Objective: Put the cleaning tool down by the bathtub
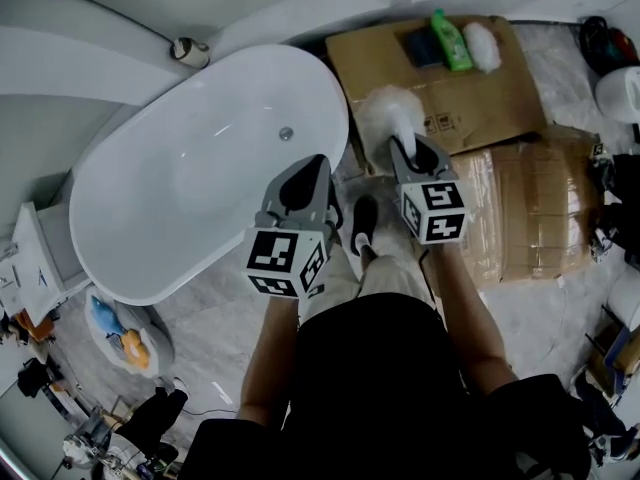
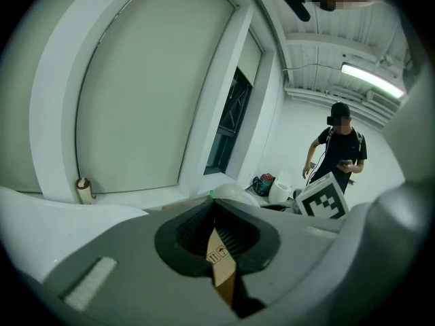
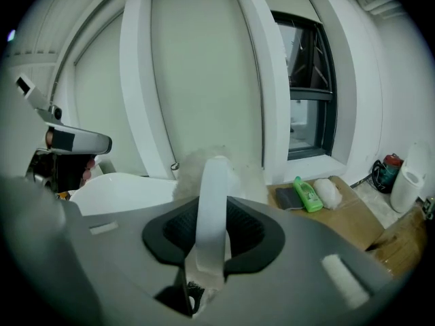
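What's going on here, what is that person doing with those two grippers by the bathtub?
A person stands beside the white bathtub with a gripper in each hand. The right gripper is shut on the white handle of a fluffy cleaning tool, held up next to the tub and not yet put down. The left gripper is shut and empty, near the tub's rim.

No words, brand names or numbers can be read. The only printed signs are small black handling symbols (image 1: 437, 123) (boxed pictograms, one with upward arrows) on the cardboard sheet (image 1: 380, 58) just right of the bathtub (image 1: 200, 178). They also show on the cardboard sliver (image 2: 217, 253) in the left gripper view. The left tool's cube (image 1: 285, 261) and right tool's cube (image 1: 433, 211) bear black-and-white square markers. The green bottle (image 1: 452, 40) beyond the bathtub has a label too small to read.
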### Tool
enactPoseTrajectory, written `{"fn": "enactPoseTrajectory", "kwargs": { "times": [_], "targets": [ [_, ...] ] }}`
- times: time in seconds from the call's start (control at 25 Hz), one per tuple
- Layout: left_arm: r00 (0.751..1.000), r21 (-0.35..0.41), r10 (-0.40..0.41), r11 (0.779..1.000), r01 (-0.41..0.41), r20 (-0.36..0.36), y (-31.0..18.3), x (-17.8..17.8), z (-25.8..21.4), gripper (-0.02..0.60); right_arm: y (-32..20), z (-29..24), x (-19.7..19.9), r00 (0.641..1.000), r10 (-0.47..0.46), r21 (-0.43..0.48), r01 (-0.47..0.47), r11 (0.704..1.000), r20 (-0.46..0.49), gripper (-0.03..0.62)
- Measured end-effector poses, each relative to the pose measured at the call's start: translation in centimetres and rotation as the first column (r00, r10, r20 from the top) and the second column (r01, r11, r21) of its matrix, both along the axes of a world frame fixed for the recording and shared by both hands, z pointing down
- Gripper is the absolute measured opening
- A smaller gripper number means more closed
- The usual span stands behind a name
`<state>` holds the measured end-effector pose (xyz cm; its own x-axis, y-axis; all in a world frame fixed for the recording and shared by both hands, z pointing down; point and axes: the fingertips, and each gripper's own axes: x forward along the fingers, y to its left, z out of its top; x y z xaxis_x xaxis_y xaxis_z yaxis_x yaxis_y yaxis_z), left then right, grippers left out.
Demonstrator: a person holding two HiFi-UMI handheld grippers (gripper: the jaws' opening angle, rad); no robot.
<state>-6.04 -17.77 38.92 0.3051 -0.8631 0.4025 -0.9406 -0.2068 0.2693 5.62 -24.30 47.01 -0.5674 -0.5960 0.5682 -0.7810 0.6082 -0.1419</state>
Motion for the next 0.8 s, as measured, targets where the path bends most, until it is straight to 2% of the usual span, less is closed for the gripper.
{"fn": "enactPoseTrajectory", "kwargs": {
  "times": [0.48,0.8],
  "targets": [
    [0.995,-0.077,0.097,0.992,-0.099,-0.023,-3.9,1.1,5.2,0.000,-4.6,6.1,-0.8,0.999,0.018,-0.045,-0.020,0.999,-0.047,0.094],
    [0.992,-0.109,0.126,0.986,-0.127,-0.021,-6.2,0.0,7.9,0.000,-6.7,10.2,-1.7,0.996,0.027,-0.089,-0.034,0.995,-0.082,0.094]
  ]
}}
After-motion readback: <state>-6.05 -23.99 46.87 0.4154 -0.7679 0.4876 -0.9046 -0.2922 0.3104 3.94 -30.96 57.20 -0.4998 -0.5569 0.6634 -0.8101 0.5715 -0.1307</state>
